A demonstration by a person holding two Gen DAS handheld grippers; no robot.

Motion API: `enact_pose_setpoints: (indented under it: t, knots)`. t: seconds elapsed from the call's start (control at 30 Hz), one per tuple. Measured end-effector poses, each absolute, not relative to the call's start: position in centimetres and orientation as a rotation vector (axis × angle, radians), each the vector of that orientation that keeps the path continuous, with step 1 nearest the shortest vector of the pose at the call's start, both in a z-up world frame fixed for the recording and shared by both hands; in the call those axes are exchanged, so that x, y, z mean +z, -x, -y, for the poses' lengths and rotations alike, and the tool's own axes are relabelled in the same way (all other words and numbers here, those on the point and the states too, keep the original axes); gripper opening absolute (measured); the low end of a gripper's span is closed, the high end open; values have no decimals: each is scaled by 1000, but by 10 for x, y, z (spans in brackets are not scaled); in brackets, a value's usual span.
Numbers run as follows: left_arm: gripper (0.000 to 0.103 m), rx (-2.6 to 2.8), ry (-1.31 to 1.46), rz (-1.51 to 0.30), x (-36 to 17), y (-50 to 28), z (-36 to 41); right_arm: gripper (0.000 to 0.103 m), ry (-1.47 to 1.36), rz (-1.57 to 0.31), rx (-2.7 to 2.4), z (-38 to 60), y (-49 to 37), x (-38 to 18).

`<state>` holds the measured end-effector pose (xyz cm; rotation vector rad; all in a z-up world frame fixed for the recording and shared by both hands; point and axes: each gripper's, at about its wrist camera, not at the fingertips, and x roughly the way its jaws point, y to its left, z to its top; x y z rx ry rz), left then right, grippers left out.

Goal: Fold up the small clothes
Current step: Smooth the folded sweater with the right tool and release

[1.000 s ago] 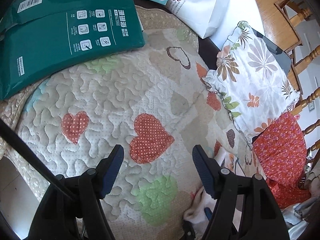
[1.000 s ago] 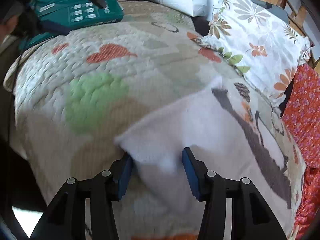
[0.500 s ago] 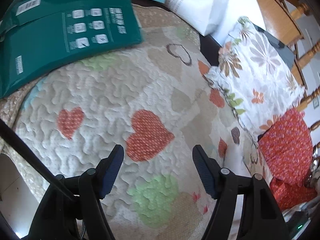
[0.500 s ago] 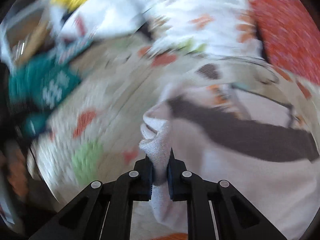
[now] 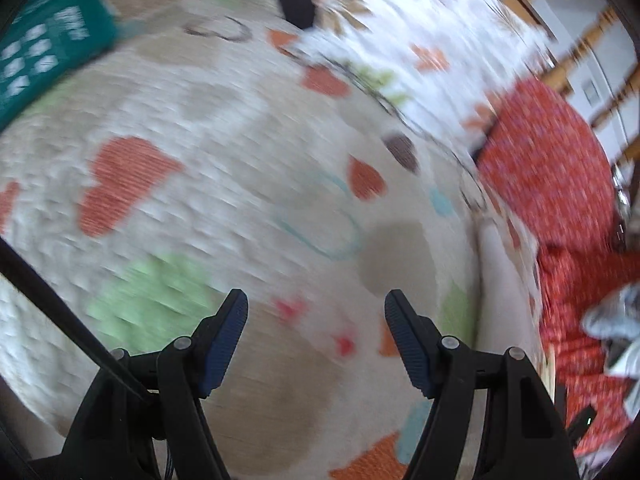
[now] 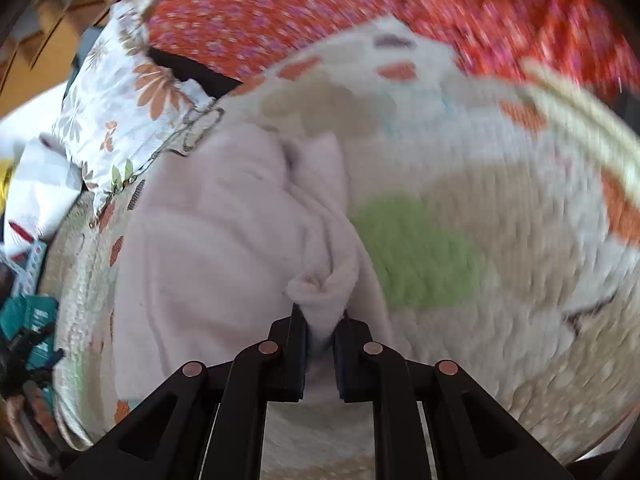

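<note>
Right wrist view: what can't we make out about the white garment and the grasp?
- white garment, right wrist view: type and print unreadable; bunched, motion blur.
- Pinched edge: hidden between the right gripper fingers, so grip depth is unknown.
- Garment's near end: behind the gripper body.
- Left wrist view: garment not in frame; left gripper open over the blurred quilt.
- green package: text smeared, cut by the edge.

my left gripper (image 5: 316, 338): black frame, ribbed blue pads, silver screws | my right gripper (image 6: 320, 342): black frame, copper-coloured screws
</note>
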<state>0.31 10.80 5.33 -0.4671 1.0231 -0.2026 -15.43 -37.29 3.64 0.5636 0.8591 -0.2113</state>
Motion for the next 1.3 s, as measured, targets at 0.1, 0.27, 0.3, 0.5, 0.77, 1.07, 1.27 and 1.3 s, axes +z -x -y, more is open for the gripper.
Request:
enact_pose_setpoints:
  t: [0.1,0.27,0.3,0.5,0.77,1.07,1.27,1.3]
  knots:
    - [70,-272,426,-1035,53,0,-74,11,-518,-848,-196,366,154,44]
    - [70,-385,302,-1010,63,7,-11,11,-467,-852,-172,365,156,46]
    - [70,-396,278,-1006,65,7,-2,11,-468,-853,-167,366,158,43]
    - [70,-462,156,-1008,63,19,45,18,-493,-845,-181,373,171,51]
    - [70,-506,132,-966,65,22,91,38,-377,-701,-160,380,145,118]
    - [71,-605,65,-995,48,31,123,38,-537,-837,-19,411,7,59]
    - [73,-633,71,-1043,35,31,134,10,-625,-870,87,408,-14,43]
    - [73,-634,71,-1047,34,32,135,9,-604,-845,63,409,-10,51]
